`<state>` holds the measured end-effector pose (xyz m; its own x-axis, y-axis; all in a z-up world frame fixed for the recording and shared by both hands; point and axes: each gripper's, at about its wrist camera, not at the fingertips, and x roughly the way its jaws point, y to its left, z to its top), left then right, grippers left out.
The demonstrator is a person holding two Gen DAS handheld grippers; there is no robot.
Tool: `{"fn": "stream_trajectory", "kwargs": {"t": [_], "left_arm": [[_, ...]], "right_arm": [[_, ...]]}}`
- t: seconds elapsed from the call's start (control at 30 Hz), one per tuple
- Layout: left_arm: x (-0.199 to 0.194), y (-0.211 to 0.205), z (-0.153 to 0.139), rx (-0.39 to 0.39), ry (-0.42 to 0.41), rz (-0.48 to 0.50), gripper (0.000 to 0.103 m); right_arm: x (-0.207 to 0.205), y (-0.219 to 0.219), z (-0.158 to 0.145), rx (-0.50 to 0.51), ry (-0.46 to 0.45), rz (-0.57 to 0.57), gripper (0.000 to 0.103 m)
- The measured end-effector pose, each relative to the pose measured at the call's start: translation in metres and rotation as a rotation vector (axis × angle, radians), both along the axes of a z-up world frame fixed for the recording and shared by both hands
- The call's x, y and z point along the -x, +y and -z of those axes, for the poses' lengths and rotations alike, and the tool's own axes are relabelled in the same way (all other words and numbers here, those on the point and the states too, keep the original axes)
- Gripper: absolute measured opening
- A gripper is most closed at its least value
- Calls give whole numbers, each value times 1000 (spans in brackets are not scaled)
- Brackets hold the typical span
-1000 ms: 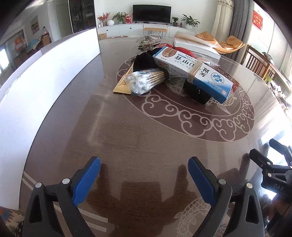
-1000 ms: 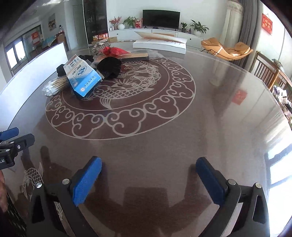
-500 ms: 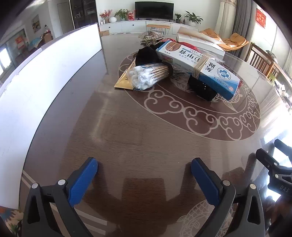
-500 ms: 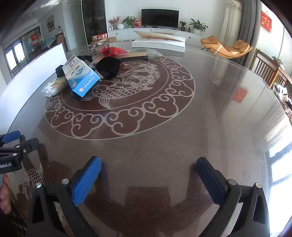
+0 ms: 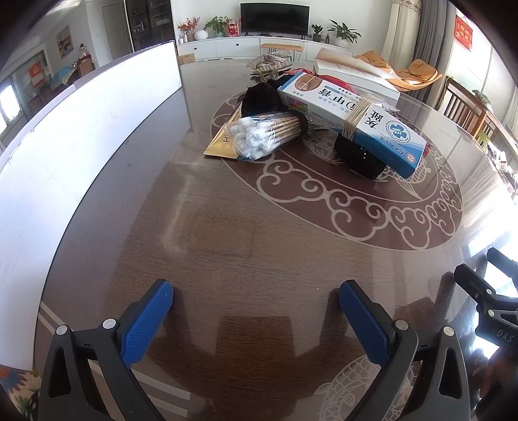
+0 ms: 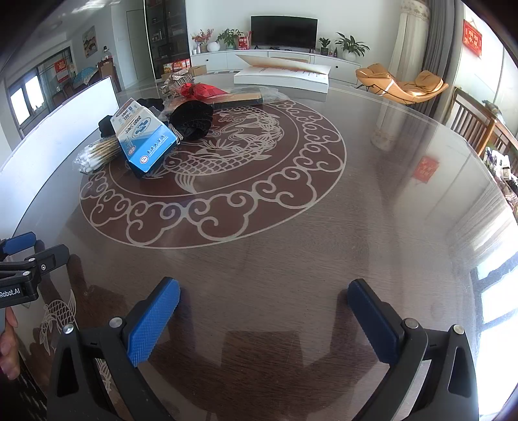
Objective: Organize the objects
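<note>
**A family living room, seen across a round dining counter**

A home's open living-dining room: a flat-screen television sits above a long white media cabinet lined with potted plants, an orange lounge chair beside grey curtains, wooden dining chairs, and red paper decorations on the wall.

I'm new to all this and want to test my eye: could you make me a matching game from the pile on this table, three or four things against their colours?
Things:
1. cotton swabs
2. box
3. pouch
4. packet

Colours:
a. gold
b. black
c. white tips on tan sticks
d. blue and white

Pairs: 1-c, 2-d, 3-b, 4-a
</note>
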<state>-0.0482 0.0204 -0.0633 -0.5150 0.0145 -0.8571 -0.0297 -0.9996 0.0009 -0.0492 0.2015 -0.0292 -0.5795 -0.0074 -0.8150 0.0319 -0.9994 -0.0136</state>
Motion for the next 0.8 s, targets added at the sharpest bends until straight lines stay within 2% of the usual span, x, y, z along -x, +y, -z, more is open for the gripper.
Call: {"fn": "stream_trajectory", "kwargs": {"t": [0.8], "left_arm": [[2,0,0,1,0,-6,103]], "right_arm": [[0,0,-1,0,-1,0,103]]}}
